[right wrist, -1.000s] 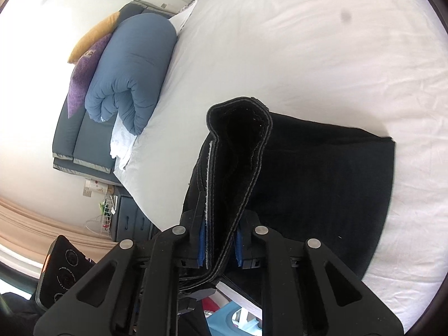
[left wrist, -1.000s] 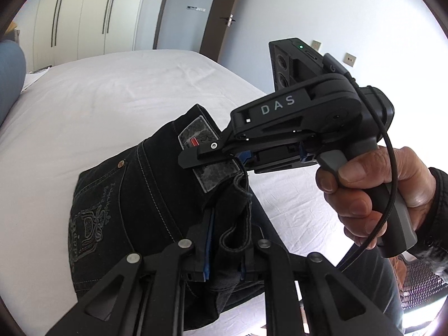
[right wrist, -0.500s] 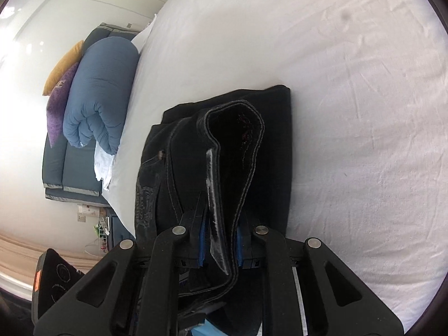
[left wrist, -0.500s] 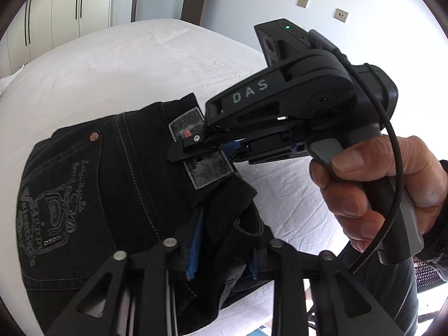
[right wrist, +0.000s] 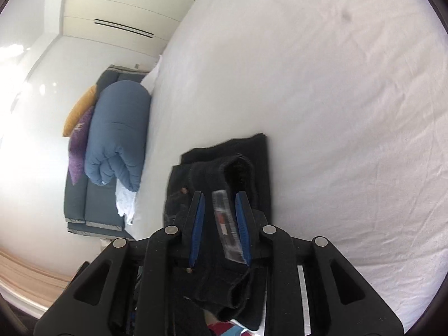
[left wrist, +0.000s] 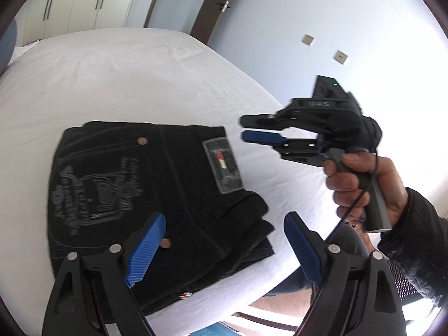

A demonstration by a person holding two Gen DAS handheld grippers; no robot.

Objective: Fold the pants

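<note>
A rolled blue duvet (right wrist: 117, 137) lies at the bed's (left wrist: 140, 64) far end. The folded black pants (left wrist: 156, 196) lie flat below both grippers: the left gripper's (left wrist: 224, 247) fingers have just spread wide, the right gripper's (left wrist: 246, 128) part slightly, both empty.

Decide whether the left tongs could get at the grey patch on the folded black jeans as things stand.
Probably yes: the left tongs stand open just above the folded black jeans, and the grey patch lies uncovered ahead, with the right tongs off to its side.

Matt black denim pants (left wrist: 145, 184) w/ grey woven patch (left wrist: 222, 165) on smooth white cotton-like sheet (left wrist: 117, 78).
</note>
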